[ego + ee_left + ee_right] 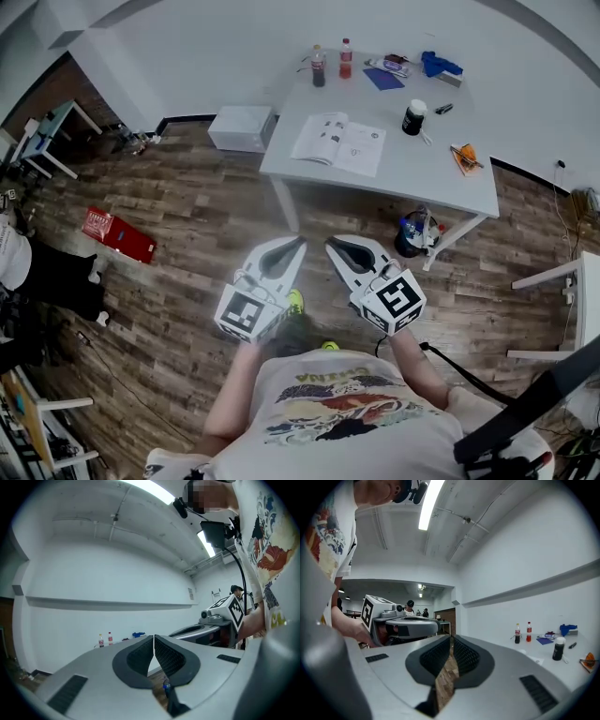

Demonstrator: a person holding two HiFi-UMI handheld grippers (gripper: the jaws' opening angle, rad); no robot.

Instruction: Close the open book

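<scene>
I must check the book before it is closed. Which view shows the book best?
The head view: the book lies open on the table, with both pages seen from above. The right gripper view shows at most a pale sliver of it. The left gripper view does not show it.

You hold your left gripper [296, 244] and right gripper [331, 247] side by side in front of your chest, both pointing level, with their tips close together. The jaws of each are pressed together and grip nothing. Your forearms [236, 386] are bent at the elbows.
</scene>
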